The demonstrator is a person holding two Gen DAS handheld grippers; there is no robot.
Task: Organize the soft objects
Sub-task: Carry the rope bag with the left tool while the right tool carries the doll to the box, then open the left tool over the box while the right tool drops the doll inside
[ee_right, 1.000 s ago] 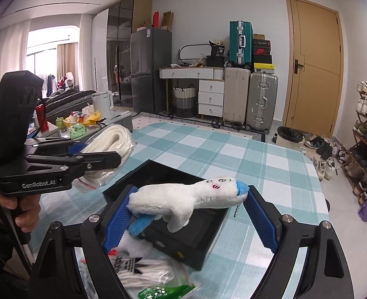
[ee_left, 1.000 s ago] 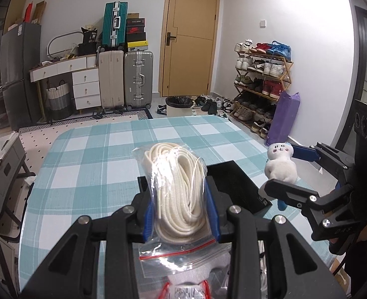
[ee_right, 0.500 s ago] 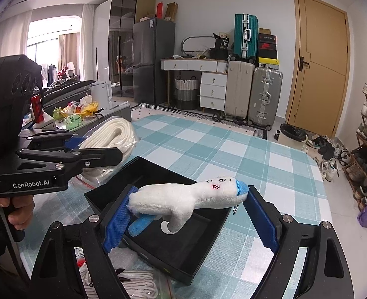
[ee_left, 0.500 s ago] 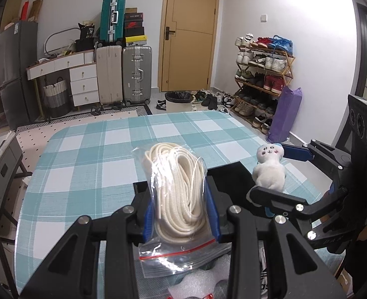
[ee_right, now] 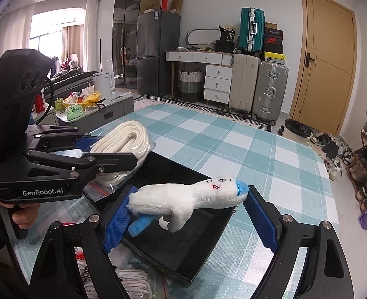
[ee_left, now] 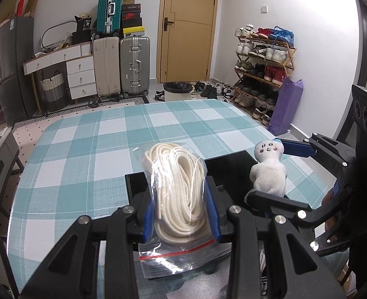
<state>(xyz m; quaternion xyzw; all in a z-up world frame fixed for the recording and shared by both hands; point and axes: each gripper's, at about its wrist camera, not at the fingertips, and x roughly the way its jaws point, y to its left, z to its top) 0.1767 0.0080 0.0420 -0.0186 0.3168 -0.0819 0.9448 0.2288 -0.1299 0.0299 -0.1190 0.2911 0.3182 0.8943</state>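
Observation:
My left gripper (ee_left: pixel 182 211) is shut on a clear zip bag of coiled white rope (ee_left: pixel 177 194) and holds it above the near left part of a black tray (ee_left: pixel 233 164). The bag also shows in the right wrist view (ee_right: pixel 123 149). My right gripper (ee_right: pixel 188 214) is shut on a white plush toy with a blue cap (ee_right: pixel 190 196), held lengthwise between the blue pads above the black tray (ee_right: pixel 183 251). The toy shows in the left wrist view (ee_left: pixel 268 172) over the tray's right side.
The tray sits on a table with a teal and white check cloth (ee_left: pixel 103 149). More bagged soft items (ee_right: pixel 131 284) lie at the near edge under the grippers. Suitcases (ee_left: pixel 133 64), a shoe rack (ee_left: pixel 263 69) and a door stand beyond the table.
Both grippers have come lower and closer over the black tray, each still holding its item. The plush toy has dropped from above the tray's right edge toward its inside.

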